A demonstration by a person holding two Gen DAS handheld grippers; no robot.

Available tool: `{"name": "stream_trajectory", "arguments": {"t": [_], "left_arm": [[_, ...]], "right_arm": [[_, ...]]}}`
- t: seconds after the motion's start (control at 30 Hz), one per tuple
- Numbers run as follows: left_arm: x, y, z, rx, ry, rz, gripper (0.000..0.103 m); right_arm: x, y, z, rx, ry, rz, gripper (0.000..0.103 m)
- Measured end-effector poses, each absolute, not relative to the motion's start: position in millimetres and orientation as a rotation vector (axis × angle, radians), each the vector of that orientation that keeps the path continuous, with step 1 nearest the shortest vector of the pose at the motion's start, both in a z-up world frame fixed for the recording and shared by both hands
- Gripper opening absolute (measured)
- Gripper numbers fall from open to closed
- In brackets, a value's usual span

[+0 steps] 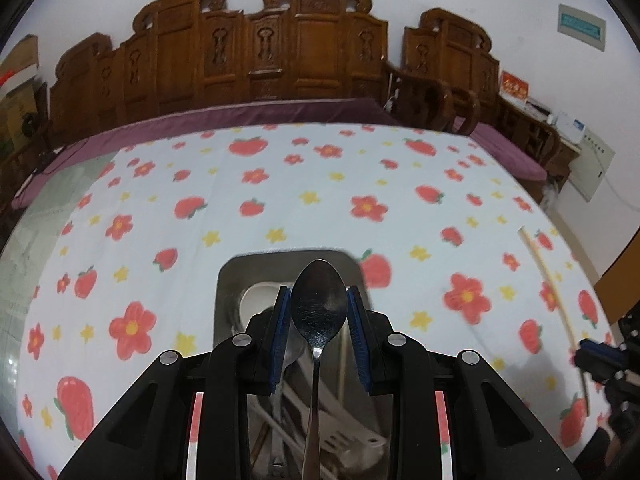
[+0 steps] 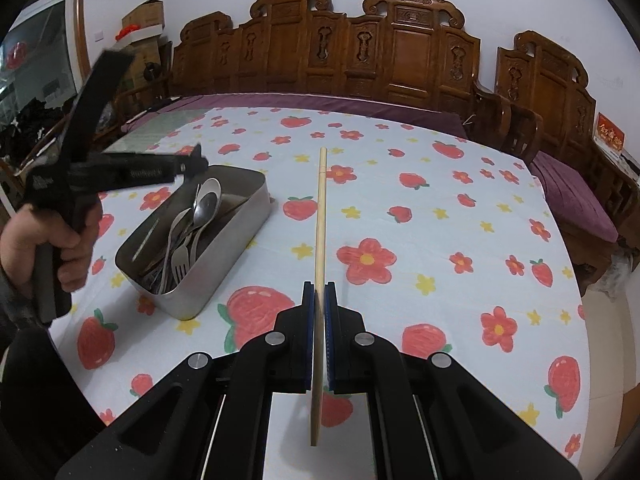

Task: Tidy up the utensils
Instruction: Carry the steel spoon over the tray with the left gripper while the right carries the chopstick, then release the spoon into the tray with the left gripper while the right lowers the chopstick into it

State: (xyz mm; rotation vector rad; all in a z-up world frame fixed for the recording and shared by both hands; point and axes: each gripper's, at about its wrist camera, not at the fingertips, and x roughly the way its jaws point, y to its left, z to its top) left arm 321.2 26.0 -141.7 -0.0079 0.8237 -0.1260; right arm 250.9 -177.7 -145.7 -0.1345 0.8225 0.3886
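Observation:
My left gripper (image 1: 319,291) is shut on a metal spoon (image 1: 319,312). Its bowl sits between the blue pads and its handle runs back towards the camera. Right below it is the steel tray (image 1: 229,280), which holds a white spoon (image 1: 256,298) and several other utensils. In the right wrist view, the same tray (image 2: 224,268) lies at the left with forks and spoons (image 2: 180,240) inside, and the left gripper (image 2: 192,166) hovers over its far end in a person's hand (image 2: 68,240). My right gripper (image 2: 319,285) is shut on a wooden chopstick (image 2: 320,216), held above the cloth to the tray's right.
A white tablecloth (image 2: 420,216) printed with strawberries and flowers covers the round table. Carved wooden benches (image 2: 360,56) with purple cushions stand behind it and to the right. In the left wrist view the right gripper (image 1: 600,356) and its chopstick (image 1: 554,296) show at the right edge.

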Motion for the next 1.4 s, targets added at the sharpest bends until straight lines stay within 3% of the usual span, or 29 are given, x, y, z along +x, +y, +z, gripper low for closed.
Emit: {"name": "stream_trajectory", "arguments": {"t": [0.4, 0.47, 0.5, 1.13, 1.27, 1.4], "left_arm": [[328.1, 36.5, -172.7, 0.021, 0.927, -0.102, 0.027], [325.3, 39.6, -171.4, 0.017, 0.930, -0.107, 0.040], [322.6, 42.2, -169.1, 0.020, 0.921, -0.103, 0.042], [270.8, 117.2, -118.0, 0.028, 0.829, -0.070, 0.045], [263.7, 130.4, -115.1, 0.019, 0.818, -0.058, 0.055], [258.4, 139.3, -113.8, 0.008, 0.813, -0.055, 0.059]], "right_arm": [[249.7, -161.7, -143.9, -0.133, 0.820, 0.410, 0.006], [249.5, -157.3, -142.7, -0.134, 0.819, 0.414, 0.006], [249.8, -155.4, -142.5, -0.135, 0.818, 0.416, 0.006], [251.0, -75.9, -138.2, -0.143, 0.819, 0.505, 0.006], [252.8, -60.1, -139.3, -0.147, 0.827, 0.516, 0.006], [258.7, -47.4, -143.8, -0.134, 0.845, 0.524, 0.006]]}}
